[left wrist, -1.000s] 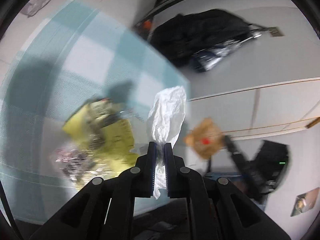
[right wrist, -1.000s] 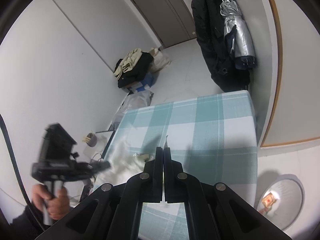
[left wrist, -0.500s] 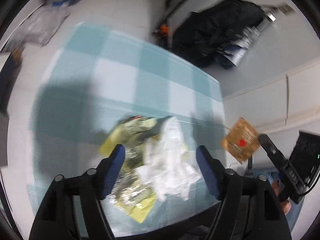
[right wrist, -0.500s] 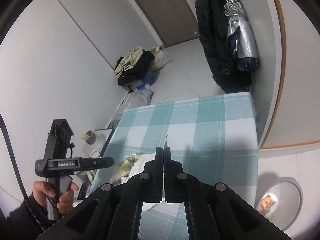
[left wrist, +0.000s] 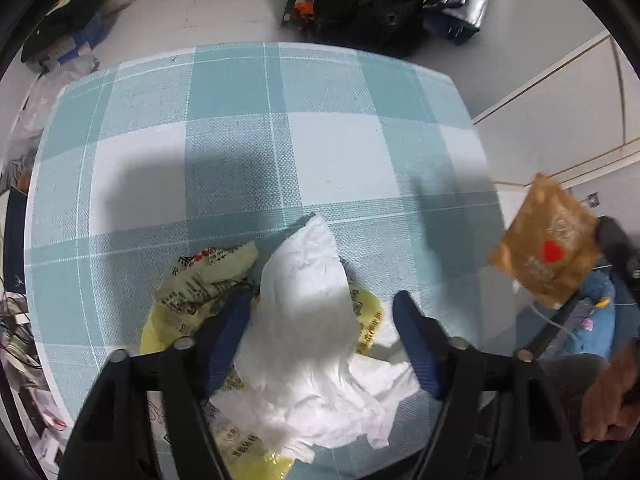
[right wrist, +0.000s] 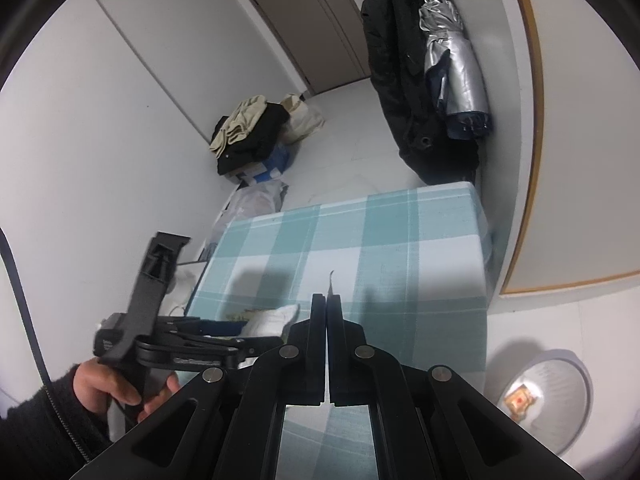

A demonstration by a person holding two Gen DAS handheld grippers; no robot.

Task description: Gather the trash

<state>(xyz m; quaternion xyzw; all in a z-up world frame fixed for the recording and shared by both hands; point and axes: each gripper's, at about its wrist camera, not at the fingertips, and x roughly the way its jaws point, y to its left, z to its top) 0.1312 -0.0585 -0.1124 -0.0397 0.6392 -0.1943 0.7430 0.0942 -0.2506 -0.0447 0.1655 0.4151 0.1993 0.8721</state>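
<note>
The left tool [left wrist: 322, 312] points steeply down with its blue-padded jaws spread; they have just been closing in from a wider gape, with the crumpled white tissue [left wrist: 308, 320] standing between them, and neither pad presses on it. The tissue lies on top of a yellow printed wrapper [left wrist: 192, 292] near the front edge of the worktop [left wrist: 280, 140], which wears a teal-and-white check cloth. Only this left wrist view shows that pile in full; it also catches a brown wrapper with a red heart [left wrist: 546, 240] off the worktop's right side, pinched at the tip of the right tool, and a hand [left wrist: 608, 400] at the lower right. The right wrist view shows the right tool [right wrist: 327, 304] pressed together, with just a thin sliver of that wrapper poking past its tips. From there the left tool appears side-on, gripped by a sleeved hand [right wrist: 116, 388], and the tissue is only a white scrap beyond it. A round bin [right wrist: 548, 396] on the floor to the right, with a brown wrapper already inside, shows in this view alone.
</note>
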